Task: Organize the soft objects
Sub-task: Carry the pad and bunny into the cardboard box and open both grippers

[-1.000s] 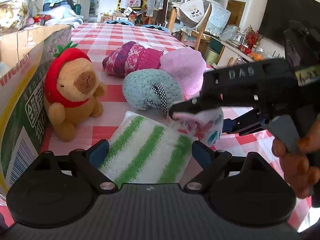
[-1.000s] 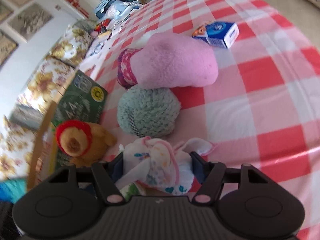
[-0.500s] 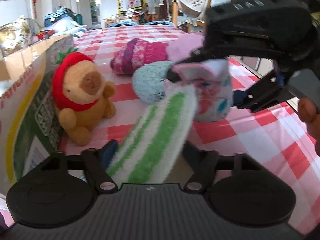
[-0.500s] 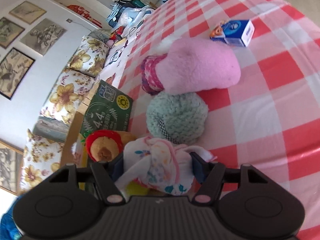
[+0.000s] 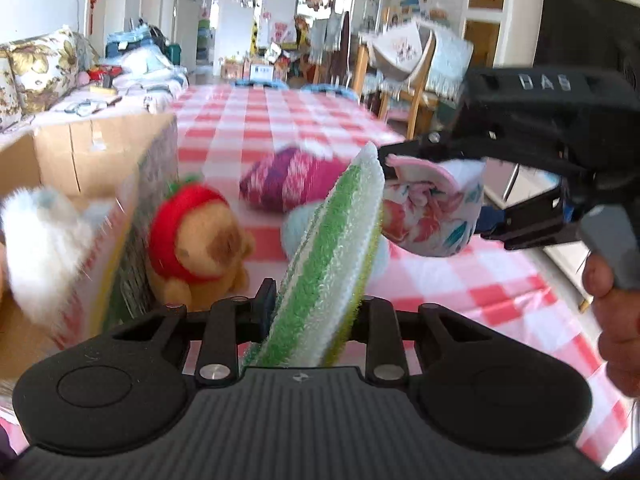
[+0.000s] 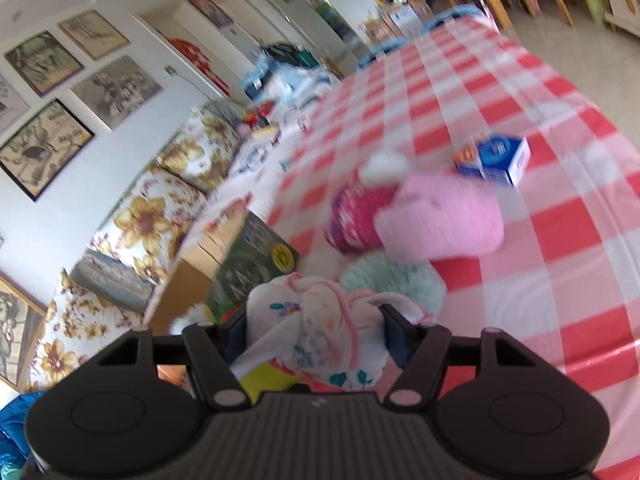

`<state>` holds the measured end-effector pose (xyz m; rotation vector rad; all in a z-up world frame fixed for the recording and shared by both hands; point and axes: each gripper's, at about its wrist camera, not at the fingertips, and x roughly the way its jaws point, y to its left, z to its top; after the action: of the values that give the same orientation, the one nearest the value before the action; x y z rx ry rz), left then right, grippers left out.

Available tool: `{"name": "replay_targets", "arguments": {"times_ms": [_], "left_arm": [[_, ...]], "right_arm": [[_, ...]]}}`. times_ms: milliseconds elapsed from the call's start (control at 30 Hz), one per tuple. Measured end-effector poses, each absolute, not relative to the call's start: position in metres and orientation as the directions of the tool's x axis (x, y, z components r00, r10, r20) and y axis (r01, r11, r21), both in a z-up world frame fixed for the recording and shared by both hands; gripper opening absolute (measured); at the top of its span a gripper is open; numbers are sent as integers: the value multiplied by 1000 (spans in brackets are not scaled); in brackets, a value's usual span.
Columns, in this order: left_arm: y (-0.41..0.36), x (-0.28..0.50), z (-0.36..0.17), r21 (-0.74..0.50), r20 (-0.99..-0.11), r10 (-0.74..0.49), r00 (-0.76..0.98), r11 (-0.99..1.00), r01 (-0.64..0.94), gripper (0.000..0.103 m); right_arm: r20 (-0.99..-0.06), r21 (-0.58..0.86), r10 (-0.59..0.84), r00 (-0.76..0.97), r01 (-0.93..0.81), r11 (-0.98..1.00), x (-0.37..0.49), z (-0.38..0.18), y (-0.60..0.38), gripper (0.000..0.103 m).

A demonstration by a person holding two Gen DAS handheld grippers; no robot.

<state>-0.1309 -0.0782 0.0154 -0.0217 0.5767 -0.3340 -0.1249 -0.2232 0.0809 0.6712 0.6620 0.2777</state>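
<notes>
The left gripper [image 5: 312, 312] is closing on the green-striped cloth [image 5: 332, 248], its long axis tilted up-right; the right gripper [image 6: 316, 332] clamps the floral cloth [image 6: 320, 328].

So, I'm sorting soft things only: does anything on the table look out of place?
Yes: the blue carton lying beyond the pink plush on the checked tablecloth is a stiff printed box, unlike the soft things around it. Nothing looks spilled or damaged.

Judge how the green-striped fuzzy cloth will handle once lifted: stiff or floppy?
The green-striped cloth stands up from the closing left gripper without drooping, so probably thick and fairly springy. Its fuzzy pile suggests light weight and little slipping.
</notes>
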Motion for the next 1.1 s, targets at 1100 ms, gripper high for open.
{"name": "replay_targets", "arguments": {"times_ms": [1100], "left_arm": [[42,-131,79,-264,-466,-107,878,964,-23,33]], "right_arm": [[-328,349,423,844,-308,885,-47,146,-72,67]]}}
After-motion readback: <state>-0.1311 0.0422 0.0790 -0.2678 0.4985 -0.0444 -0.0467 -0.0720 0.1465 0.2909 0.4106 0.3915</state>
